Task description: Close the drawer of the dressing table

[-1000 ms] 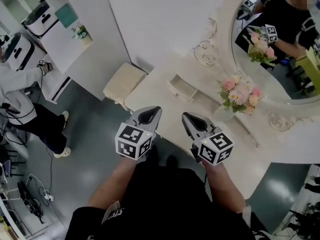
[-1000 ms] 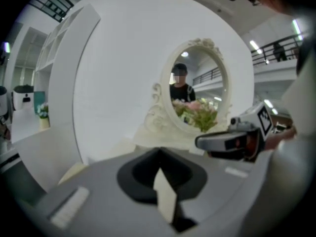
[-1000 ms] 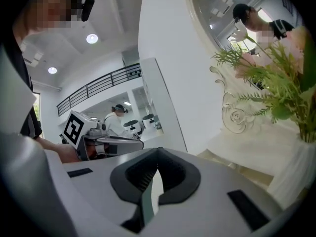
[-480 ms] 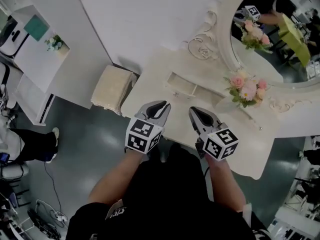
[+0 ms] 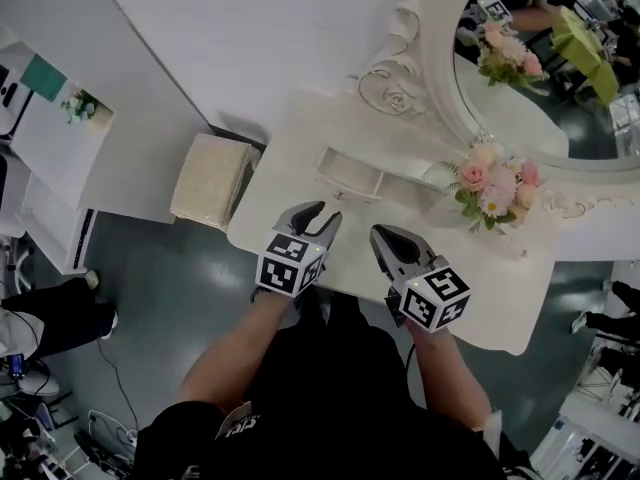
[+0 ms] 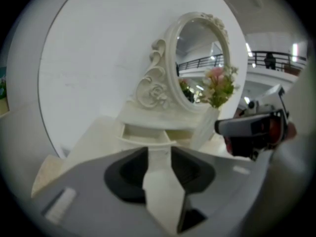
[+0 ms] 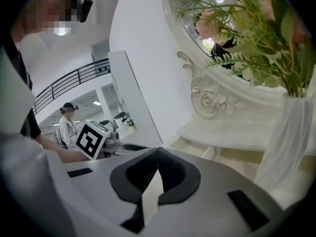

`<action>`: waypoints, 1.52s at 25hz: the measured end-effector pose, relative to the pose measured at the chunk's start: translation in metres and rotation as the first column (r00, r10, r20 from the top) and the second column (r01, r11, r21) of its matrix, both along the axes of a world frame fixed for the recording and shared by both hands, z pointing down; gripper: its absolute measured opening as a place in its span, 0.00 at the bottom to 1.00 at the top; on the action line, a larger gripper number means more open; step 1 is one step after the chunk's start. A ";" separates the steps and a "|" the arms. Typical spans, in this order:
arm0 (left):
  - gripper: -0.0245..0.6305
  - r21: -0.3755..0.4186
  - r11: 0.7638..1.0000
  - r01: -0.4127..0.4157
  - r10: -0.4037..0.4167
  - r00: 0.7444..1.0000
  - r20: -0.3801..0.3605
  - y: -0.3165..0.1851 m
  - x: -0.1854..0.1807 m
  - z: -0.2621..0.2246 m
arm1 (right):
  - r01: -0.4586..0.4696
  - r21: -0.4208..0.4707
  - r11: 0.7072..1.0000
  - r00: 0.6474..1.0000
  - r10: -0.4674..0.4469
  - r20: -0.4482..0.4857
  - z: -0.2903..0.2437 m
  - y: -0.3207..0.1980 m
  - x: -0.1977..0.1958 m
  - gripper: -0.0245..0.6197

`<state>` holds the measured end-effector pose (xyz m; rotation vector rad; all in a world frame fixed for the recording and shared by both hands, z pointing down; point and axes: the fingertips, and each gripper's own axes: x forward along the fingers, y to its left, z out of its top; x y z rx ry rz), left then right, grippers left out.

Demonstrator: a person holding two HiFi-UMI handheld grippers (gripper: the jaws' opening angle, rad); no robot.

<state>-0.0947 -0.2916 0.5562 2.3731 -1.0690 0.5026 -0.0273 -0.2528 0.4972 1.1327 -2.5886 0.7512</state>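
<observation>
The left gripper was released. Its jaws were opening, and in the left gripper view only pale tabletop showed in the gap between them. It hung over the front edge of the dressing table and pointed at the drawer, near it but not touching. Just beside it, the right gripper was clenched, its jaw tips meeting on nothing, and it hung over the same front part of the tabletop.

The drawer was small, shallow and cream-white. It stood pulled out toward the person from under a low raised shelf at the foot of the mirror. In the left gripper view its front showed as a curved lip, and the inside looked a slightly yellower cream than the table around it.

To the drawer's right on the tabletop stood a white vase of pink flowers. The mirror behind was oval, in a white frame with carved scrolls. To the left of the table, a beige cushioned stool stood on the grey floor.
</observation>
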 end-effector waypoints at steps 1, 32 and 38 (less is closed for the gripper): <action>0.27 -0.003 1.000 0.004 -0.004 1.000 0.006 -0.004 0.002 0.005 | 0.005 -0.007 1.000 1.000 -0.005 -0.002 0.004 -0.001 0.001 0.03; 0.19 -0.085 0.996 -0.017 0.023 0.997 0.075 -0.042 0.021 0.076 | 0.073 -0.009 0.997 0.988 -0.073 -0.134 0.024 -0.012 0.000 0.03; 0.20 -0.076 0.997 -0.018 0.023 0.997 0.075 -0.051 0.019 0.071 | 0.066 -0.017 0.998 0.987 -0.067 -0.144 0.027 -0.012 0.005 0.03</action>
